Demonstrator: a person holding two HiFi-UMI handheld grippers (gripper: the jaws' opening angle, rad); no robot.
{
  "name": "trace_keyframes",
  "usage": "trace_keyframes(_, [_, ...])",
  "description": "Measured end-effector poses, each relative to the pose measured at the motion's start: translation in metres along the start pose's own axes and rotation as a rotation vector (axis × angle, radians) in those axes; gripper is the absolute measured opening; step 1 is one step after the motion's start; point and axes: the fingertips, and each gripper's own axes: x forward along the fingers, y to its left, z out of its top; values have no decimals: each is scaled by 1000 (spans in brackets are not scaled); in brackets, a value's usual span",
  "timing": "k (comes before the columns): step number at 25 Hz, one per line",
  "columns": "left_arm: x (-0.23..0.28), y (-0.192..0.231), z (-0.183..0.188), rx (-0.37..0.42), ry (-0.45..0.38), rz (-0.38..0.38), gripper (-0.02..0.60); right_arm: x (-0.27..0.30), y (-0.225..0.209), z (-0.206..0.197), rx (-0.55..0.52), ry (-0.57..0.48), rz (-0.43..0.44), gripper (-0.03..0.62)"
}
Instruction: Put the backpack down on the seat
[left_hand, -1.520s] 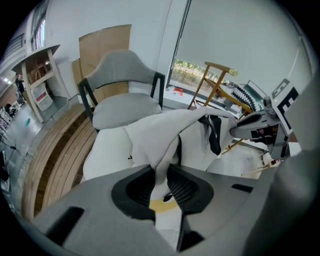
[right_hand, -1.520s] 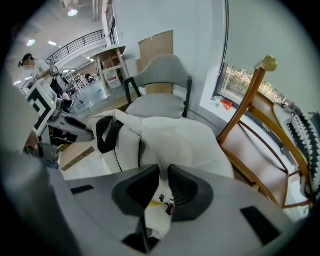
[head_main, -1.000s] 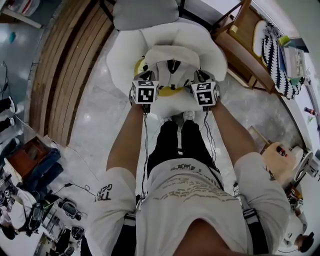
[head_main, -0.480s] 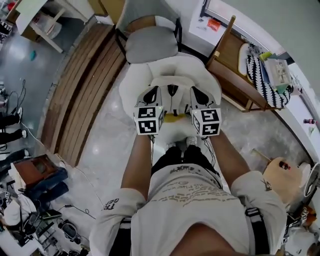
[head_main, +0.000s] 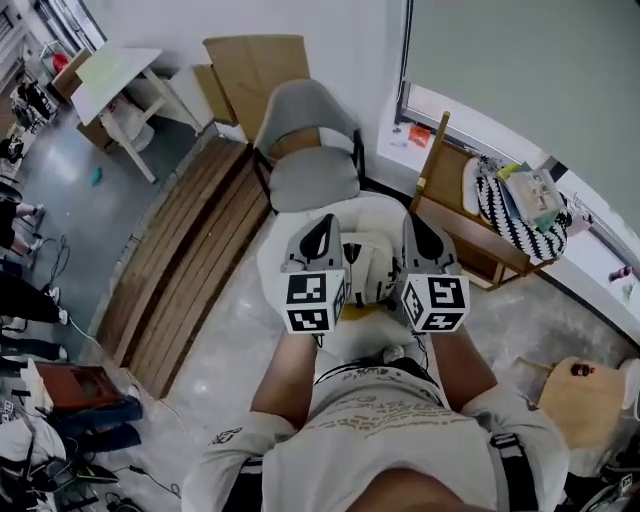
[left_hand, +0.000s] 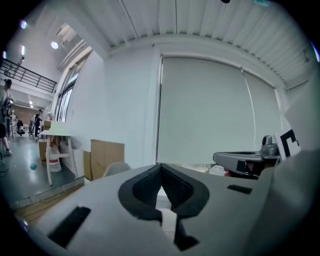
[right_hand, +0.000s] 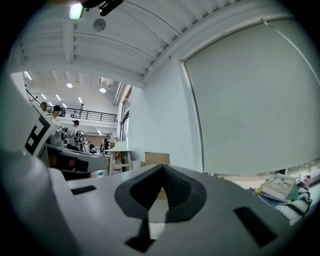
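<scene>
A white and grey backpack (head_main: 366, 268) with a yellow patch lies on the round white seat (head_main: 282, 258) in front of the person's legs. Both grippers are held side by side above it, pointing away from the person at the wall. The left gripper (head_main: 318, 232) is over the backpack's left side and the right gripper (head_main: 420, 230) over its right side. In the left gripper view the left gripper (left_hand: 161, 170) has its jaws closed tip to tip with nothing in them. The right gripper (right_hand: 162, 170) looks the same in its own view. Neither touches the backpack.
A grey chair (head_main: 312, 150) stands just behind the seat. A wooden rack (head_main: 455, 210) with a striped bag (head_main: 505, 205) is to the right, a slatted wooden bench (head_main: 190, 270) to the left. Cardboard (head_main: 255, 65) and a white table (head_main: 110, 75) stand further back.
Both grippers have risen from the backpack's top and now point level at the wall. The head view has tilted up, showing more of the room behind the seat.
</scene>
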Motion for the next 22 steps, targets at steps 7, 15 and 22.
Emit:
trace_keyframes(7, [-7,-7,24,48,-56,-19,20,-17,-10,23,-25,-67,-46,26])
trace_keyframes(15, [-12,-5,31,28,-72,-10,20,-21,-12,20,-13,-49,-49,26])
trace_keyframes(22, [-11,-11,32,21,-75,-21,20,-17,-12,19,-11,-42,-26,26])
